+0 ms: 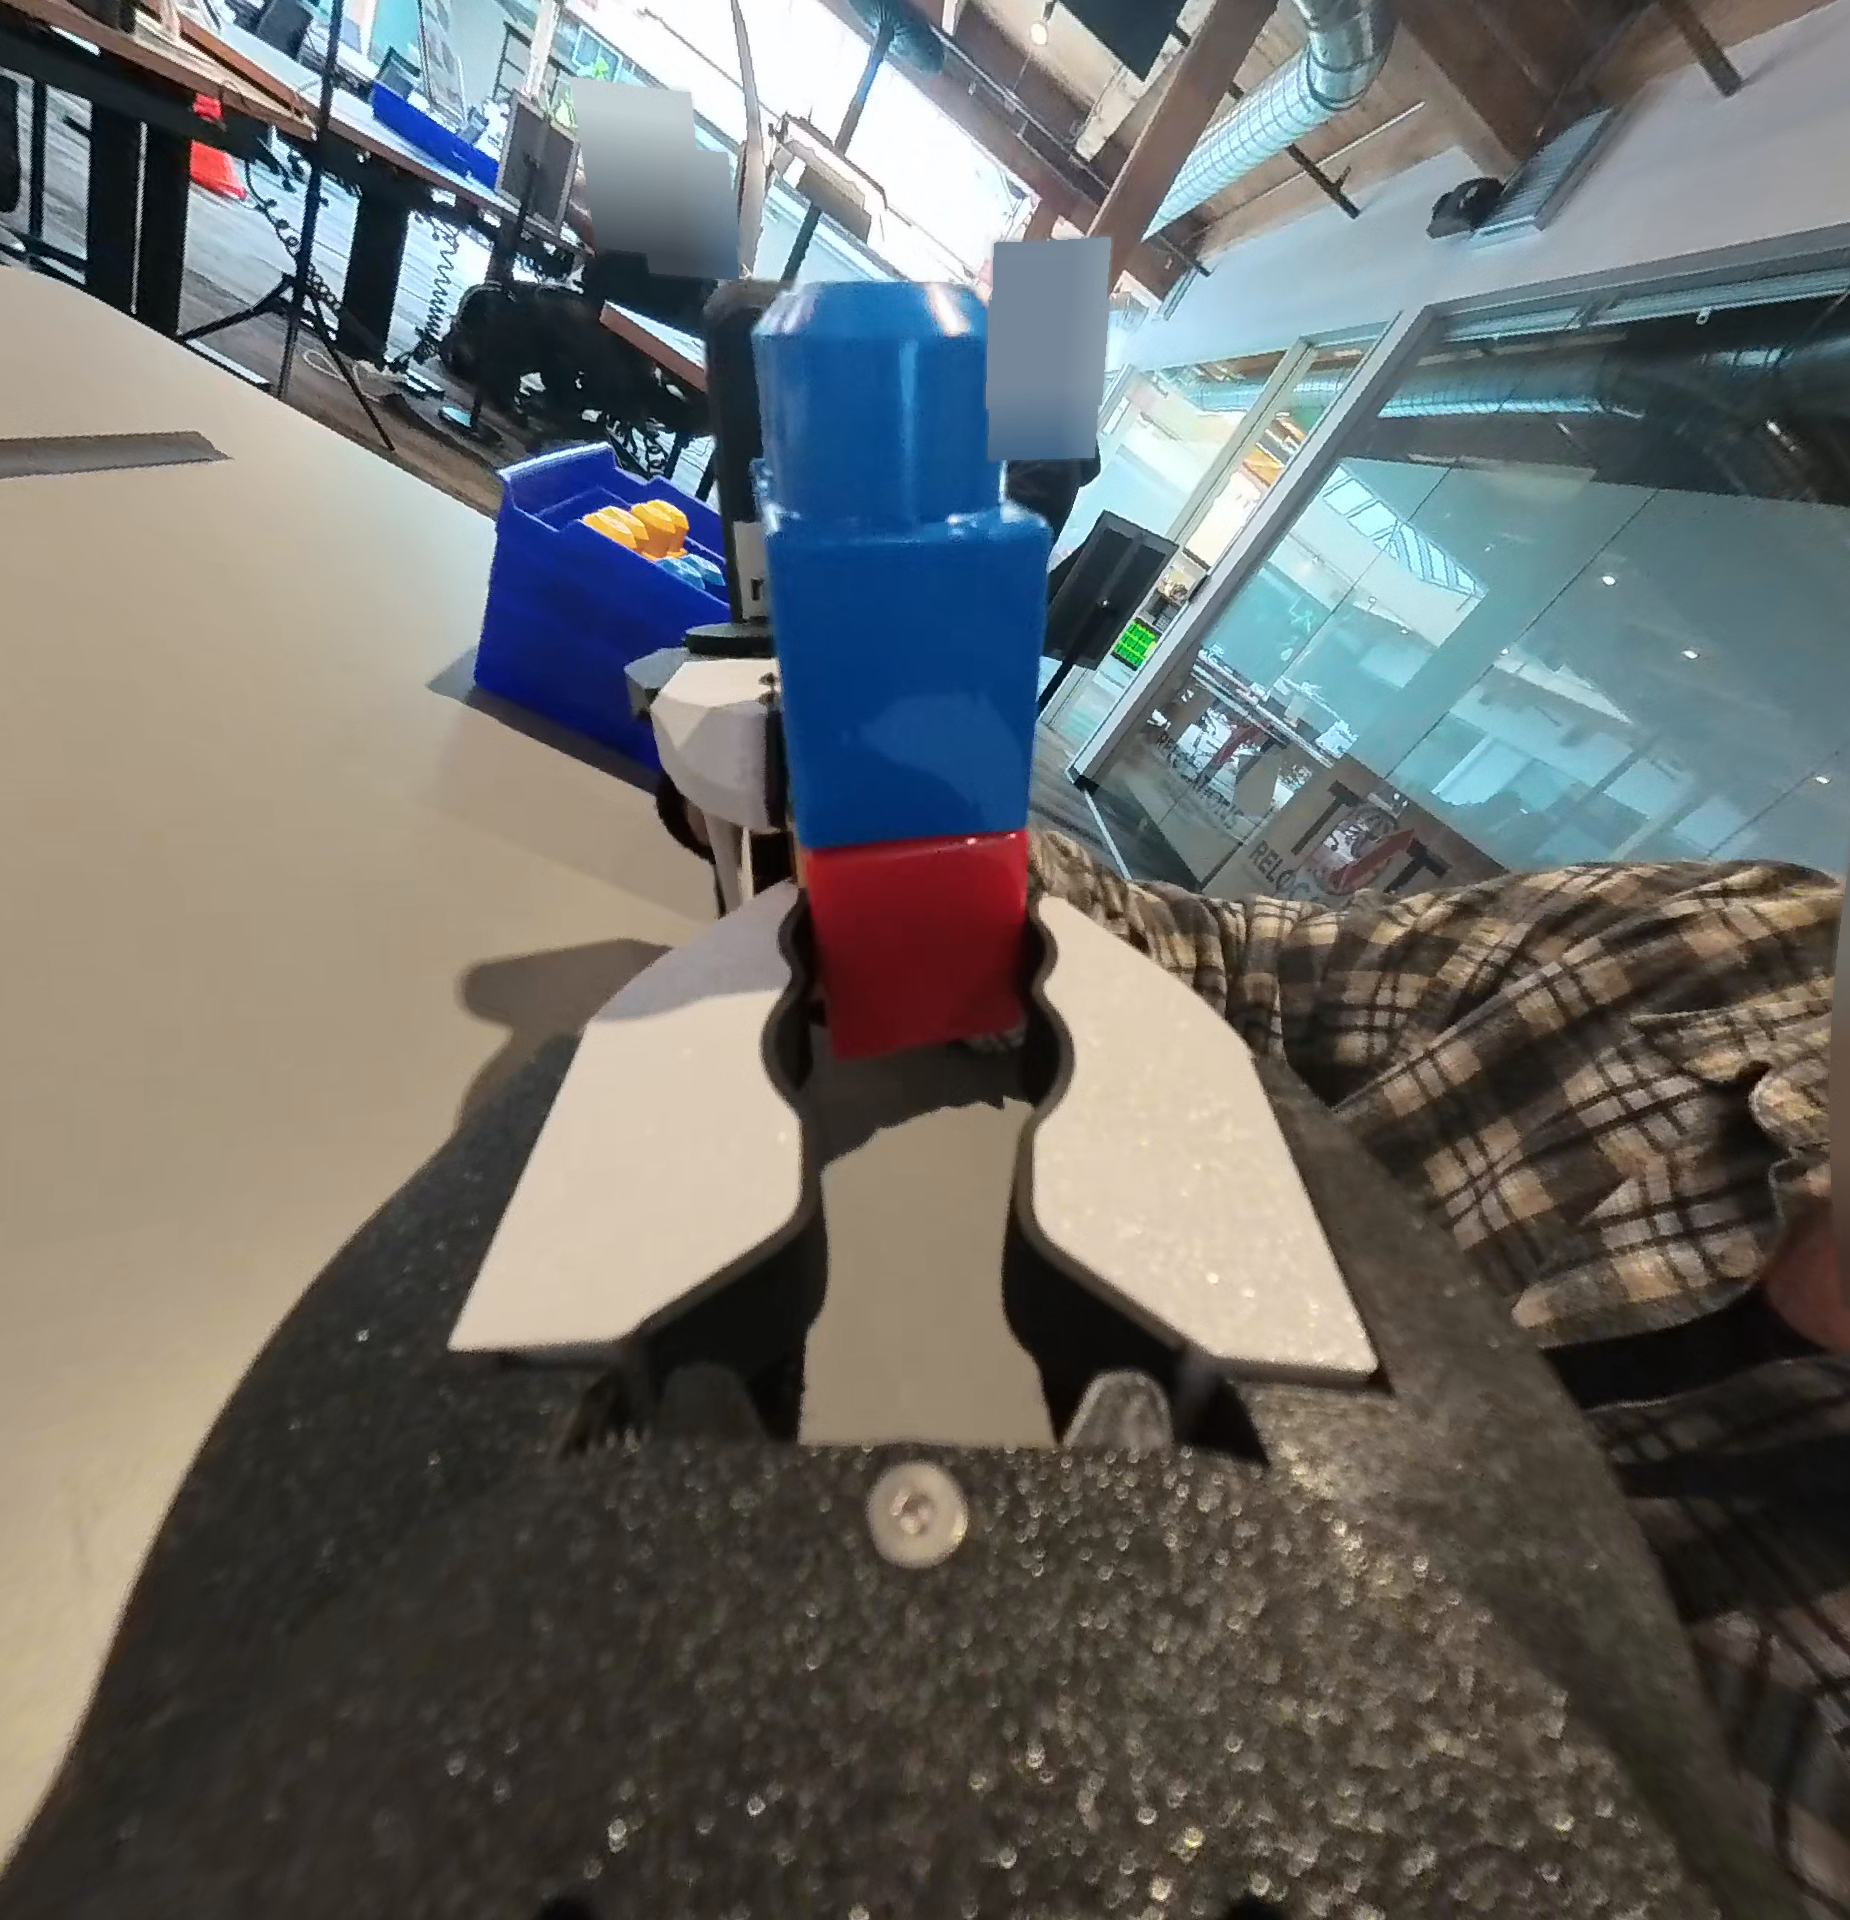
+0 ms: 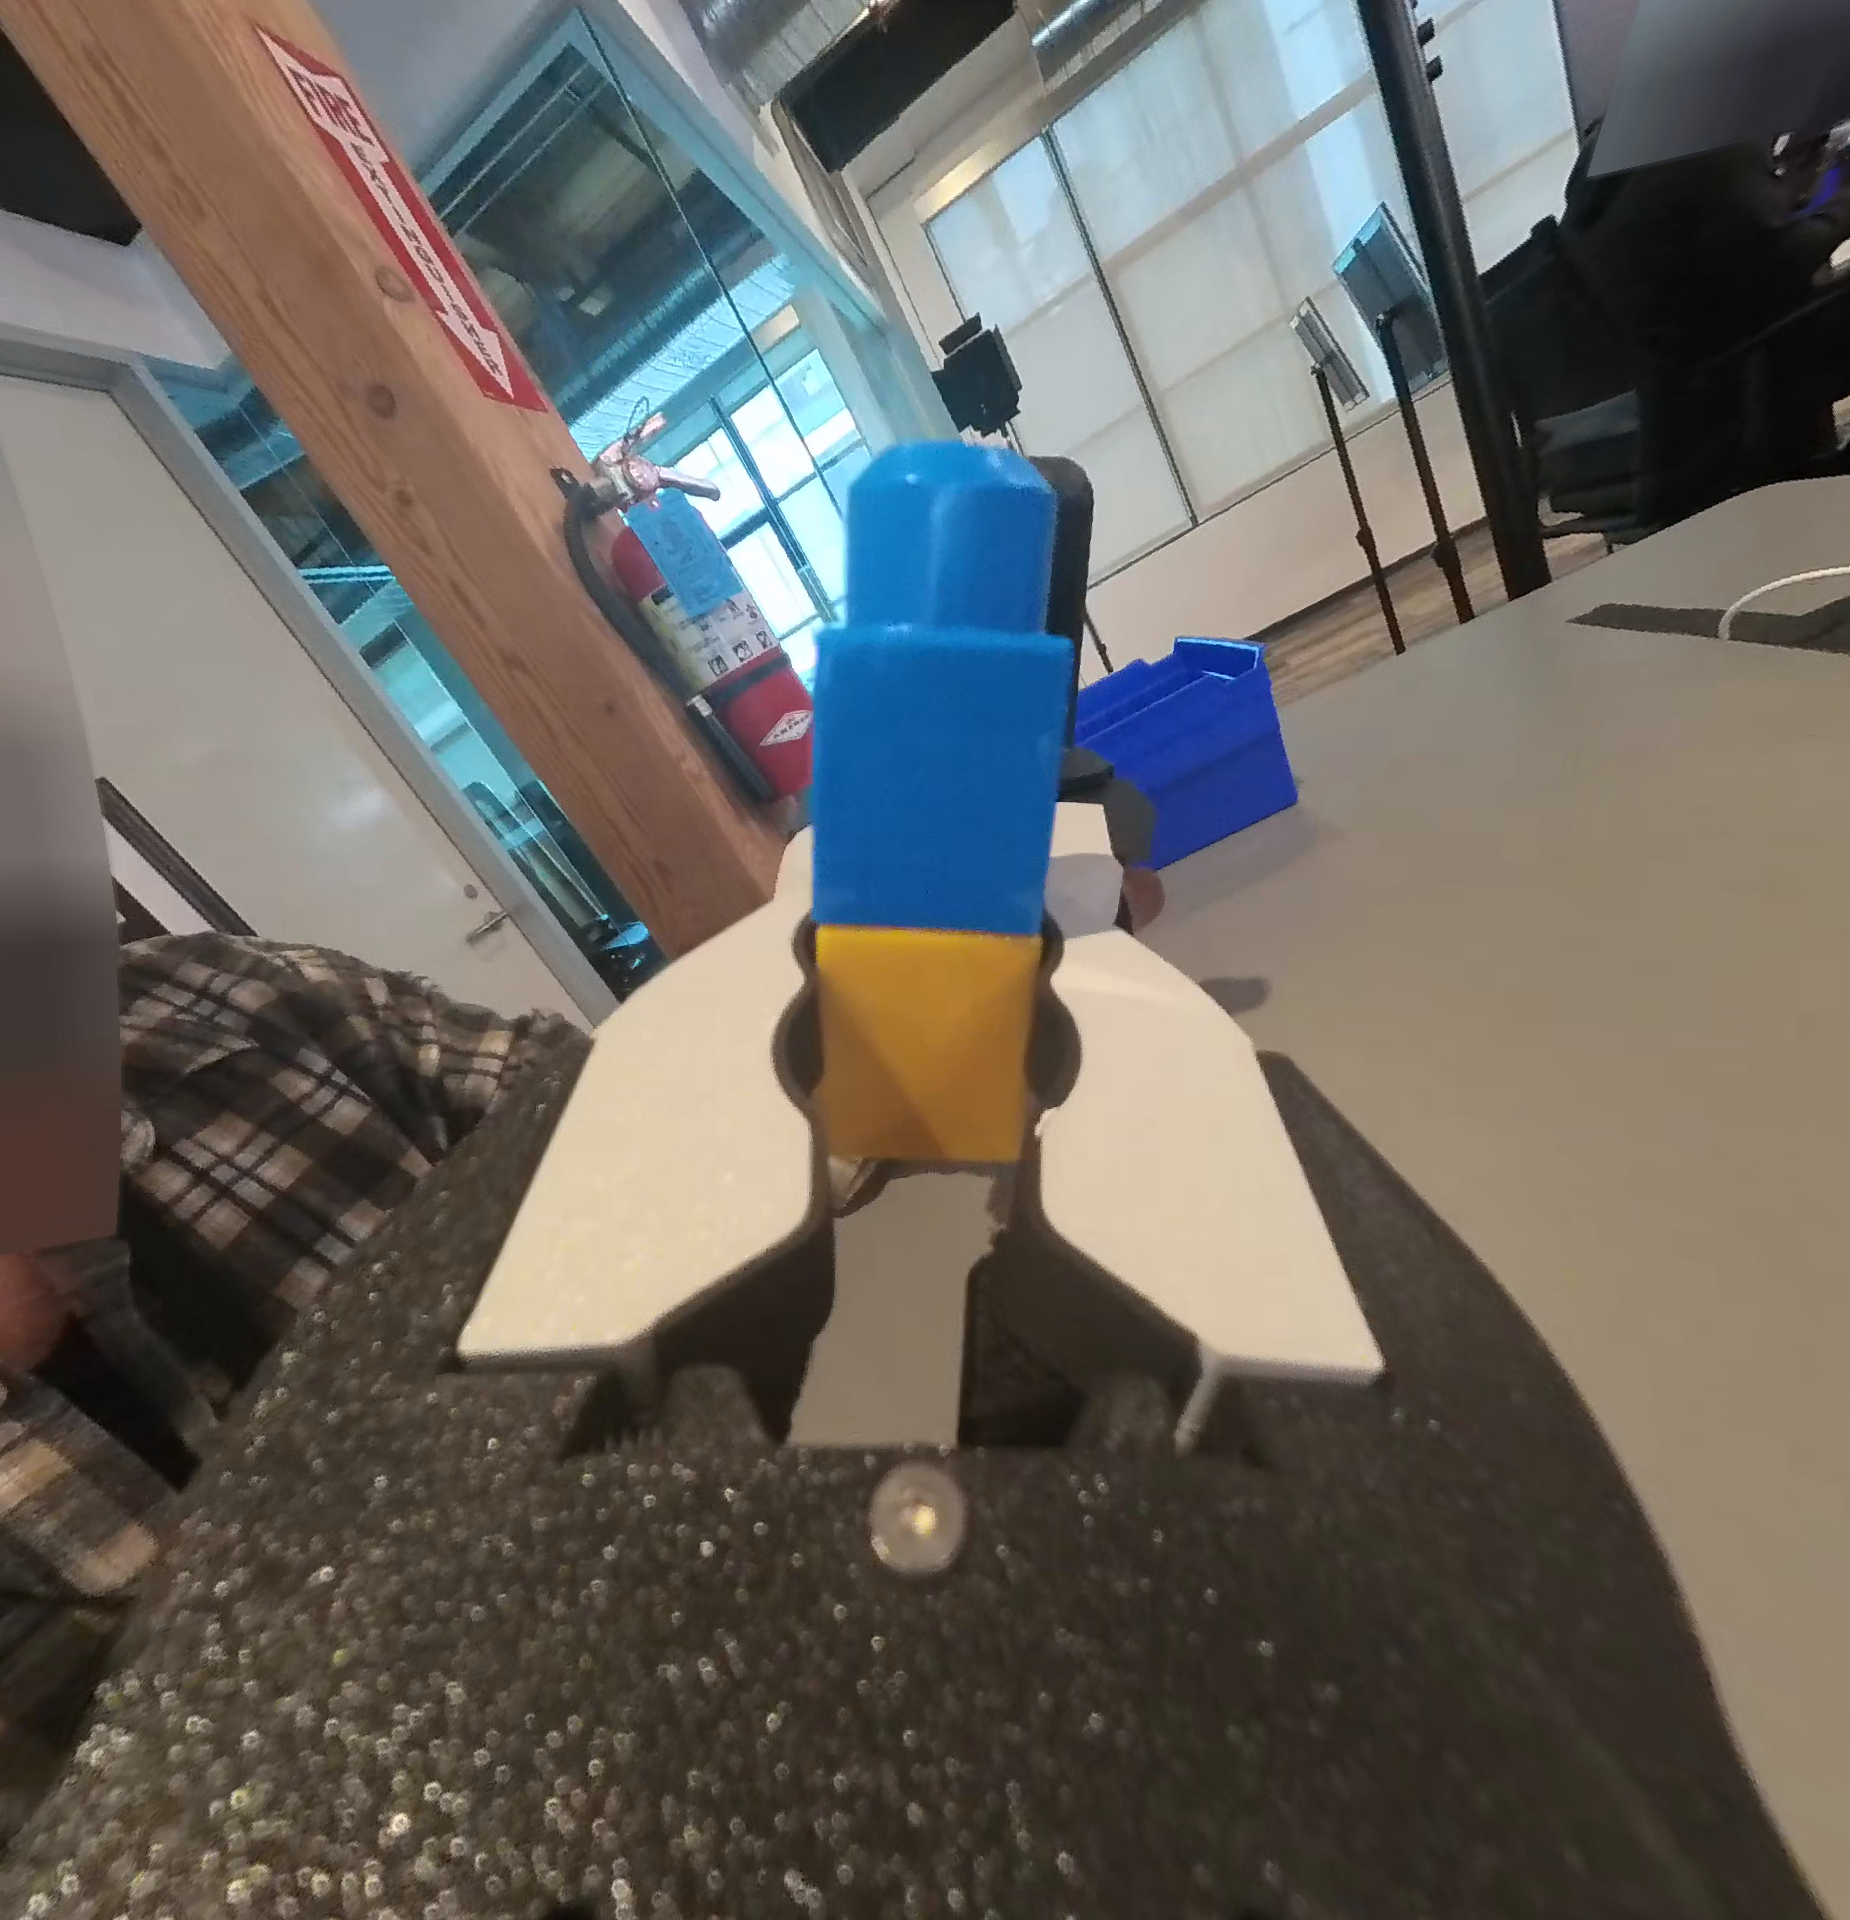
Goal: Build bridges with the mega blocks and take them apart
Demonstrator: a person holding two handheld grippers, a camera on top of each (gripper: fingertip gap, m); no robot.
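The left gripper (image 1: 919, 961) pinches a red block (image 1: 916, 940) between its fingertips, and the right gripper (image 2: 926, 1039) pinches a yellow block (image 2: 926, 1044) the same way — the two face each other above the grey table (image 1: 225, 831). A blue block (image 1: 905, 623) sits on top of both, its stud pointing up. A blue bin (image 1: 568, 613) with more blocks stands on the table behind — a plaid sleeve (image 1: 1472, 1060) shows beside the grippers.
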